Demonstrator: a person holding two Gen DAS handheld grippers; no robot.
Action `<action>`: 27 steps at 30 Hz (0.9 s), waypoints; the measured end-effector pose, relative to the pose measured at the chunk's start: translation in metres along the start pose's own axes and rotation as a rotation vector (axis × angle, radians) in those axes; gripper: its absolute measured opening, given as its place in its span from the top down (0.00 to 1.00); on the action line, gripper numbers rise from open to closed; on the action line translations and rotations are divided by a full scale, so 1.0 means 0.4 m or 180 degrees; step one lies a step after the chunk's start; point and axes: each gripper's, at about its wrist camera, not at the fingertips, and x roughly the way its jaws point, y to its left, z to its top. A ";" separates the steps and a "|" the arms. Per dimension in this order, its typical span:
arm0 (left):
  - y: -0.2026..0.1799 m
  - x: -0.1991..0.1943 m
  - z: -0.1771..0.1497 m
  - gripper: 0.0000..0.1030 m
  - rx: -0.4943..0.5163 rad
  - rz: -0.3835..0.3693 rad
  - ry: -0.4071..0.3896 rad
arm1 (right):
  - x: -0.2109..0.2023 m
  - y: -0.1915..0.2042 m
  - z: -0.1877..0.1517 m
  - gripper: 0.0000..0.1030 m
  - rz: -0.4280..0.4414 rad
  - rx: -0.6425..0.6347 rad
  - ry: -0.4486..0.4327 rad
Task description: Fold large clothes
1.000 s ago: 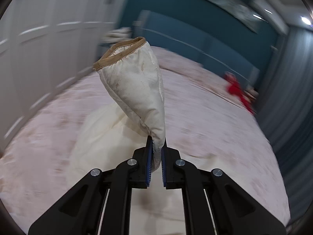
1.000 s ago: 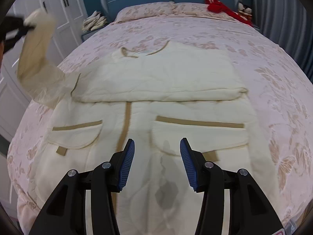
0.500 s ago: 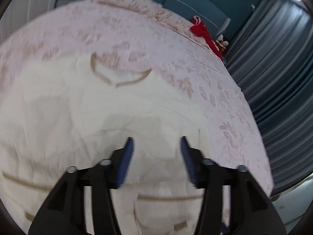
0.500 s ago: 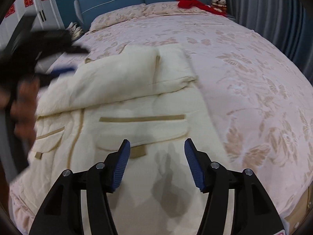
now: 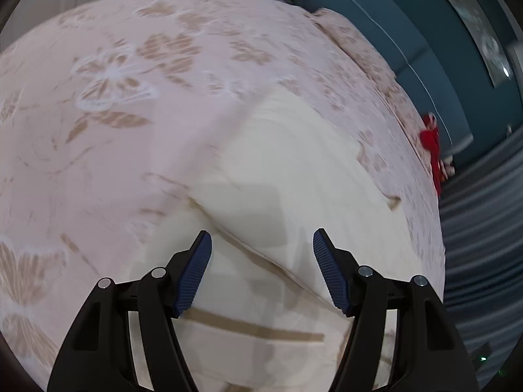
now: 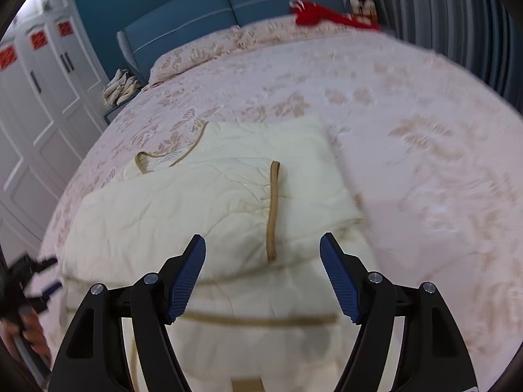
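Note:
A cream padded jacket with tan trim lies flat on the bed, both sleeves folded across its chest; a tan cuff lies on top. It also shows in the left wrist view. My left gripper is open and empty, just above the jacket's left side. It appears at the left edge of the right wrist view. My right gripper is open and empty above the jacket's lower front, near the pocket trim.
The pink flowered bedspread covers the bed all around the jacket. A red cloth lies by the blue headboard. White wardrobe doors stand at the left, grey curtains at the right.
My left gripper let go of the sleeve it held up, laid it across the jacket, and pulled back to the jacket's left side. My right gripper shifted right and stayed open.

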 end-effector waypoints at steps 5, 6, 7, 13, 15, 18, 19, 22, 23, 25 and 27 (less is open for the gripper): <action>0.046 0.037 0.013 0.41 -0.0324 -0.0253 0.0122 | 0.093 -0.023 0.026 0.31 0.0059 0.0288 0.0220; 0.051 0.048 0.020 0.42 -0.0355 -0.0273 0.0130 | 0.102 -0.021 0.025 0.32 0.0077 0.0303 0.0243; 0.052 0.056 0.025 0.45 -0.0374 -0.0283 0.0136 | 0.112 -0.018 0.028 0.41 0.0112 0.0311 0.0262; 0.043 0.073 0.074 0.84 -0.0449 -0.0319 0.0142 | 0.097 0.054 0.098 0.96 0.0326 0.0062 0.0219; 0.024 0.045 0.096 0.88 -0.0356 -0.0332 0.0031 | 0.025 0.091 0.160 0.97 0.0422 -0.0104 -0.0112; -0.029 -0.012 0.104 0.89 -0.0092 -0.0318 -0.0207 | -0.086 0.140 0.233 0.98 0.0440 -0.0333 -0.0619; -0.048 -0.023 0.102 0.89 0.0010 -0.0300 -0.0270 | -0.108 0.146 0.245 0.98 0.0426 -0.0376 -0.0731; -0.100 -0.023 0.073 0.89 0.0392 -0.0074 -0.0404 | -0.084 0.136 0.238 0.98 0.0173 -0.0494 -0.0744; -0.106 -0.004 0.060 0.89 0.0507 0.0048 -0.0394 | -0.043 0.123 0.220 0.98 0.0026 -0.0527 -0.0622; -0.097 0.061 0.031 0.90 0.0633 0.0340 -0.0264 | 0.067 0.077 0.170 0.98 -0.0224 -0.0494 -0.0259; -0.067 0.101 0.010 0.90 0.0637 0.0462 -0.0152 | 0.133 0.030 0.130 0.98 -0.0298 -0.0381 -0.0021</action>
